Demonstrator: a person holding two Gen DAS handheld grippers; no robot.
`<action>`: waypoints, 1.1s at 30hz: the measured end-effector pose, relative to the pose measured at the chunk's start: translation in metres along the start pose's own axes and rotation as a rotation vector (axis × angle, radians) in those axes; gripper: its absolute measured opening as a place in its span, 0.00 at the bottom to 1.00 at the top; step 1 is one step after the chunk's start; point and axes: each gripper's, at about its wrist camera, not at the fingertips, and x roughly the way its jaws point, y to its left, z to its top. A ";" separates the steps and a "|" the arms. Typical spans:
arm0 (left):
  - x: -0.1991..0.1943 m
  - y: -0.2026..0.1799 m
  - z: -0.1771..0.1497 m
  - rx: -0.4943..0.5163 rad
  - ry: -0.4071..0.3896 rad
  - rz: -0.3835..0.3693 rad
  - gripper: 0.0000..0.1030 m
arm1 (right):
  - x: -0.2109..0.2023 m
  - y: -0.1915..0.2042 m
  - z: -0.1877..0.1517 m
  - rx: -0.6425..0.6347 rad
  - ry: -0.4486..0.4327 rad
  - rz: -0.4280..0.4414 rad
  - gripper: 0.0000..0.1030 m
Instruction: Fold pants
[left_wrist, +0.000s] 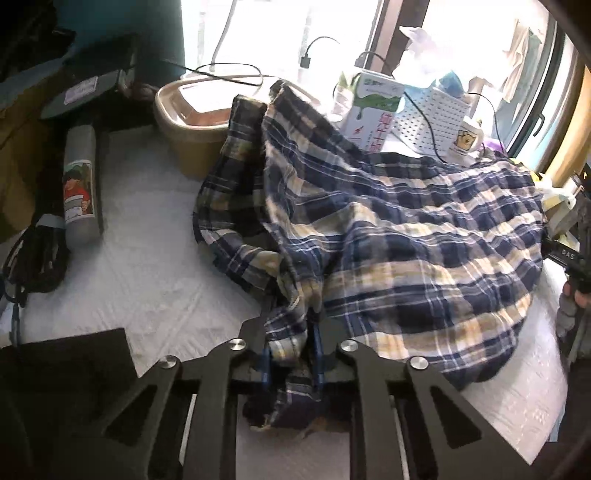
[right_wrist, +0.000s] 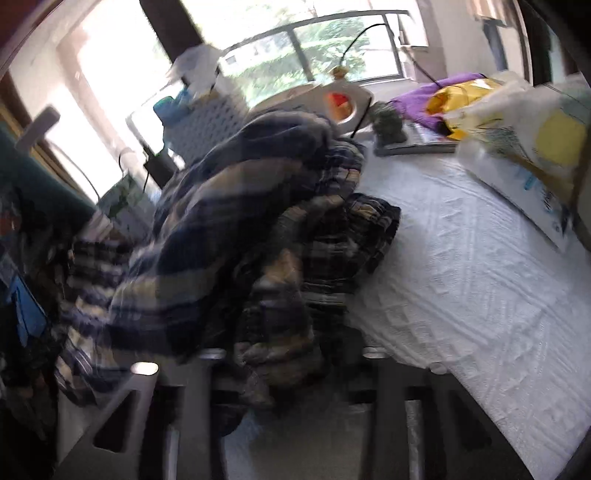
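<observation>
The pants (left_wrist: 399, 236) are blue, white and tan plaid. They hang stretched and rumpled above a white quilted table (left_wrist: 147, 266). My left gripper (left_wrist: 291, 343) is shut on one bunched edge of the pants, cloth spilling below the fingers. In the blurred right wrist view the pants (right_wrist: 229, 229) drape in a heap over my right gripper (right_wrist: 284, 365), which is shut on a fold of the cloth. The other hand-held gripper (left_wrist: 576, 266) shows at the left wrist view's right edge.
A tan tub (left_wrist: 192, 125), a milk carton (left_wrist: 373, 110), a white perforated basket (left_wrist: 432, 118) and a mug (left_wrist: 467, 140) stand behind the pants. A grey bottle (left_wrist: 79, 184) lies at left. Plastic bags (right_wrist: 517, 122) and a purple cloth (right_wrist: 436, 96) crowd the right side.
</observation>
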 end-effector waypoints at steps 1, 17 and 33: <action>-0.005 -0.002 -0.002 0.000 -0.001 -0.002 0.13 | -0.003 0.004 -0.001 -0.029 -0.003 -0.015 0.29; -0.068 -0.047 -0.057 -0.005 0.041 -0.098 0.12 | -0.106 -0.014 -0.033 -0.198 -0.015 -0.171 0.26; -0.082 0.011 0.002 -0.024 -0.044 0.019 0.42 | -0.136 -0.051 -0.041 -0.085 -0.129 -0.196 0.71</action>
